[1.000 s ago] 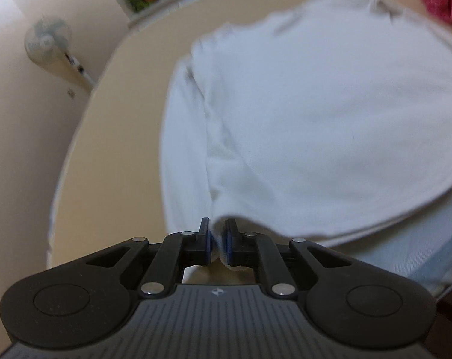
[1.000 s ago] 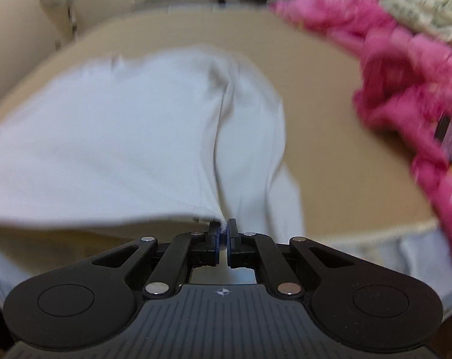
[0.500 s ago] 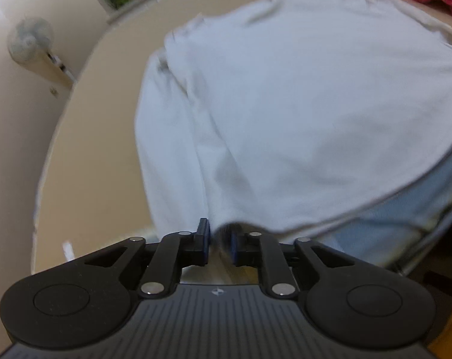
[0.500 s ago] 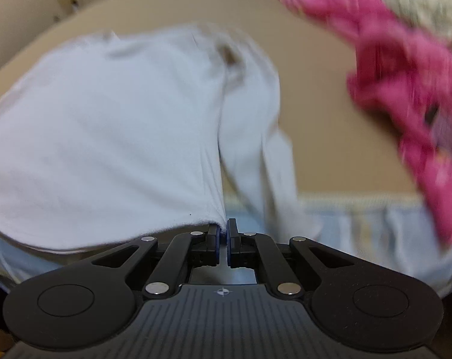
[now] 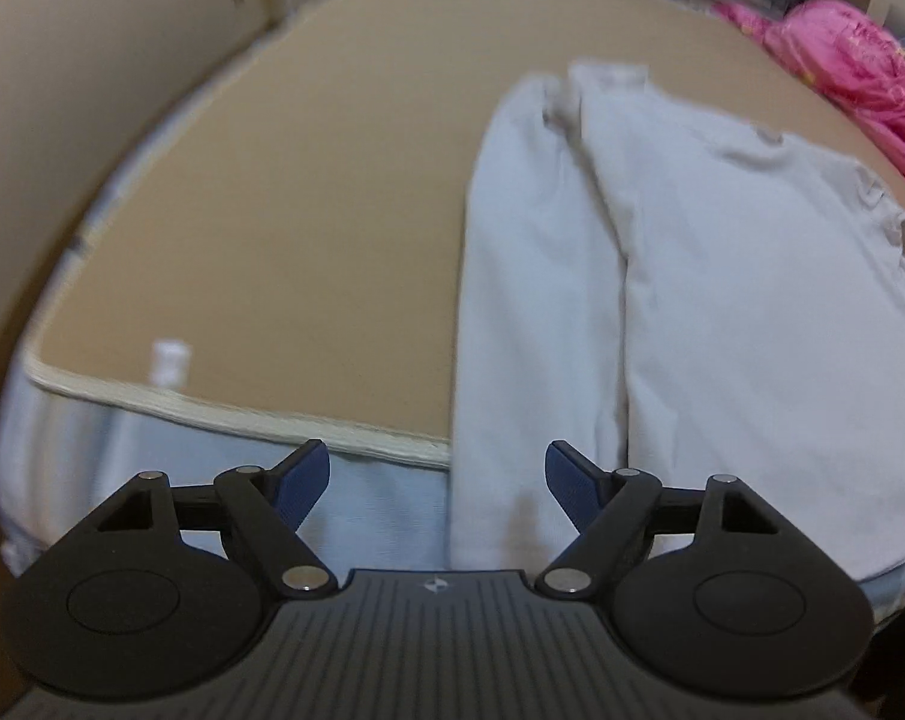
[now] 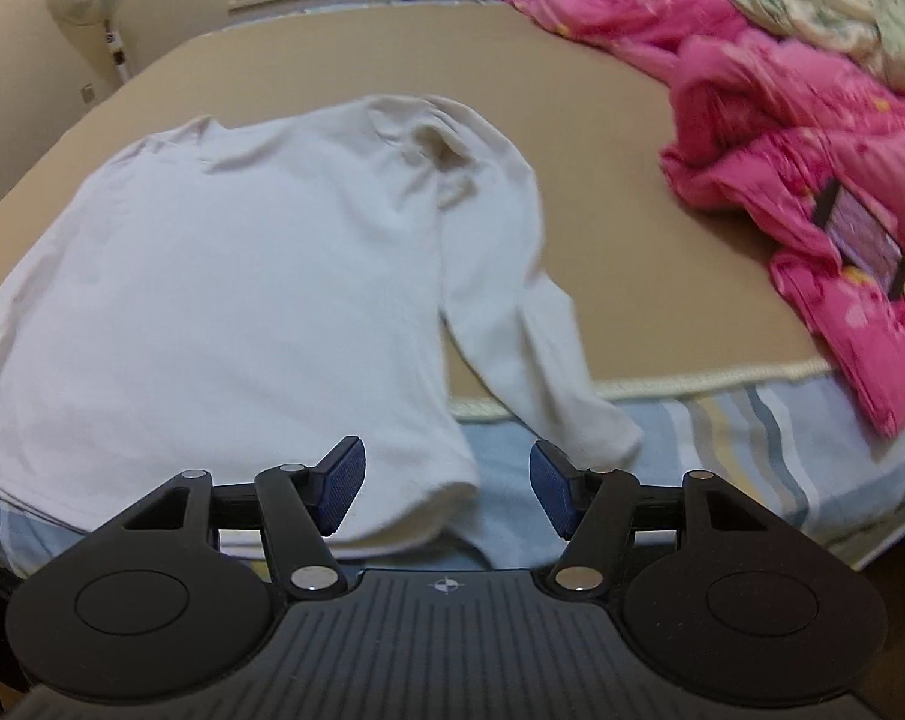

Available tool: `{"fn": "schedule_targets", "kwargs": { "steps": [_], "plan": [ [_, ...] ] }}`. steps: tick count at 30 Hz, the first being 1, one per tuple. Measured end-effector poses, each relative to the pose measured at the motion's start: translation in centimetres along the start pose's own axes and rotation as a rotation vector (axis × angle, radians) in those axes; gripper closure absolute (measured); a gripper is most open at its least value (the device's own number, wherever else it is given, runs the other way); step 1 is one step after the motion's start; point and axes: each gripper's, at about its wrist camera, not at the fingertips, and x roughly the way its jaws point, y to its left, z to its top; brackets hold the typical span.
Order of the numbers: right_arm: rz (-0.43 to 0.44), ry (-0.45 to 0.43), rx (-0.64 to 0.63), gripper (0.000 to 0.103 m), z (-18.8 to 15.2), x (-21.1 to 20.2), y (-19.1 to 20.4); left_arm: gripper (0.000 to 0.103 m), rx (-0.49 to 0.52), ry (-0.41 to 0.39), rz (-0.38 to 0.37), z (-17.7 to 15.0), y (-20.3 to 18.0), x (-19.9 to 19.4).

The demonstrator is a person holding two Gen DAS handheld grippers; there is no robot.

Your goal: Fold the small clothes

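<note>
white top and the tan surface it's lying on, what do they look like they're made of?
White top: looks like soft knit cotton, matte; it drapes limply, with soft wrinkles at the shoulder and hem sagging over the edge. Fibre blend can't be told.
Tan surface: looks like a stiff flat mat, matte and unwrinkled, with a pale woven-looking bound edge. Possibly woven straw or board; blur hides the weave.

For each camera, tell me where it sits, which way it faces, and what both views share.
Left wrist: sits on the left tongs, angled down at the white shirt and its sleeve; only the open tongs show.
Right wrist: sits on the right tongs, angled down at the shirt's hem, with the pink blanket beyond; only the open tongs show.
Shared: the shirt, tan bed surface and blanket.
</note>
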Motion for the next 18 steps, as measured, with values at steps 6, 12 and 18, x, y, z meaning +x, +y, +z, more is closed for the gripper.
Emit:
{"fn": "schedule_targets", "kwargs": {
  "steps": [6, 12, 18],
  "plan": [
    [0.052, 0.013, -0.136, 0.040, -0.1, 0.4, 4.3, 0.101, -0.016, 0.148, -0.052, 0.7, -0.5, 3.6],
    [0.011, -0.017, -0.227, 0.040, 0.1, 0.5, 6.9, 0.102, 0.024, -0.029, 0.041, 4.9, 1.0, -2.4],
    [0.014, -0.055, -0.254, 0.041, 1.7, 0.5, 8.5, 0.102, -0.077, -0.138, 0.393, 15.6, 12.3, -3.7]
  ]
}}
